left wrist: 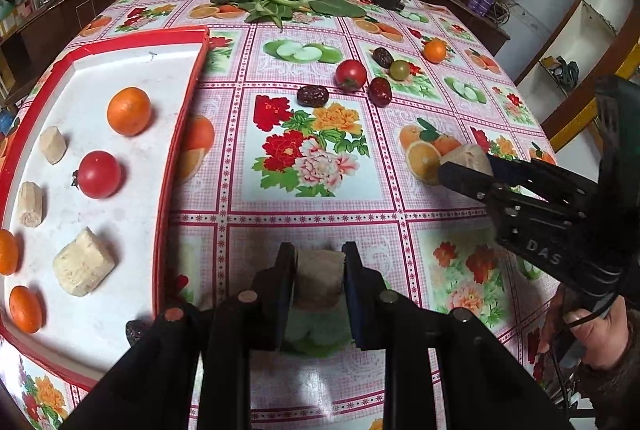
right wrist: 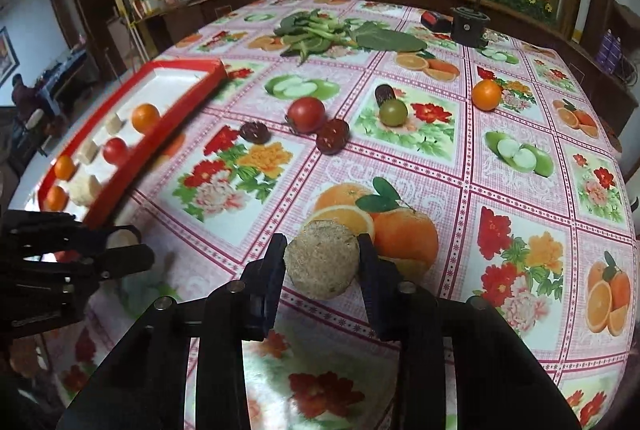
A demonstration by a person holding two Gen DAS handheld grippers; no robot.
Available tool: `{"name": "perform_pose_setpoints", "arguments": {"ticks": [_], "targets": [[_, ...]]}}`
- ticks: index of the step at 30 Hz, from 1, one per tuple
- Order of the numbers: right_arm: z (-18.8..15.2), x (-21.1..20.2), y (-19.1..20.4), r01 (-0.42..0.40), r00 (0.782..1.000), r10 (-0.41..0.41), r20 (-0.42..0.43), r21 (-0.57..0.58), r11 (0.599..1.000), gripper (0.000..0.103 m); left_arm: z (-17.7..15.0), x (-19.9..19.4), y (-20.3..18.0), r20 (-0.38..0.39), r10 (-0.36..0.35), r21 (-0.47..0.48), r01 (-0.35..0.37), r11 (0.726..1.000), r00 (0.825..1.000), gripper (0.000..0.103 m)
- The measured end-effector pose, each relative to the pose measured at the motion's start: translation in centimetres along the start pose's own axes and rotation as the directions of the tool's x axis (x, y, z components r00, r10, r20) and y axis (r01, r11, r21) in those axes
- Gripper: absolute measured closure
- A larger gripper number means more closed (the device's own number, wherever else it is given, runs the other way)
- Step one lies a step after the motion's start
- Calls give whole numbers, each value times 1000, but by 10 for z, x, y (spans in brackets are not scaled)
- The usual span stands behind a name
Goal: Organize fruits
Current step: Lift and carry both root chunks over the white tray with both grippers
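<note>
Left wrist view. The left gripper occupies the bottom centre of the frame, its two fingers clamped on a pale beige, fibrous cylindrical chunk, probably peeled sugarcane. The chunk's long axis runs across the frame from finger to finger, so the pads bear on its cut ends. The red-rimmed white rectangular tray fills the left of the frame, just beside this gripper; it already carries oranges, a round red tomato and several similar beige chunks. At the right edge the right gripper is closed on a second beige cylindrical chunk above the flower-and-fruit printed tablecloth. A loose cluster of a red tomato, dark red dates and a greenish tomato lies in the upper centre, with a small orange fruit further to the upper right.

Right wrist view. The right gripper at bottom centre grips the second chunk by its curved sides; a round cut face looks toward the camera, so its long axis runs along the fingers. The tray lies at the far left of the frame, well apart, with the left gripper between, at the lower left edge.

Judged from this layout, the tray lies to the left of both grippers, and the left one is clearly nearer and likely to deposit first.
</note>
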State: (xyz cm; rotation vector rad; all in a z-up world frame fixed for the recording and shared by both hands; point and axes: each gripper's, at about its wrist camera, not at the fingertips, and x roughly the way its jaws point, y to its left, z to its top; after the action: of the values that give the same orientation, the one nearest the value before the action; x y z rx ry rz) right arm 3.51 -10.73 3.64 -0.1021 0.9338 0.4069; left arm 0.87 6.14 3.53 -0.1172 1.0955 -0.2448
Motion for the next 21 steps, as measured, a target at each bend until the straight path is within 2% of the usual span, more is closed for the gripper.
{"name": "perform_pose_setpoints", "arguments": {"ticks": [11,21], "targets": [[28,-10,29,-50,998,51,33,-30,998,69,9,-17,16,43,6,-41,-4,999,999,76],[69,4,83,-127,990,132,41,-105,986,69,18,-37,64,76,70,-115,-61,991,995,76]]}}
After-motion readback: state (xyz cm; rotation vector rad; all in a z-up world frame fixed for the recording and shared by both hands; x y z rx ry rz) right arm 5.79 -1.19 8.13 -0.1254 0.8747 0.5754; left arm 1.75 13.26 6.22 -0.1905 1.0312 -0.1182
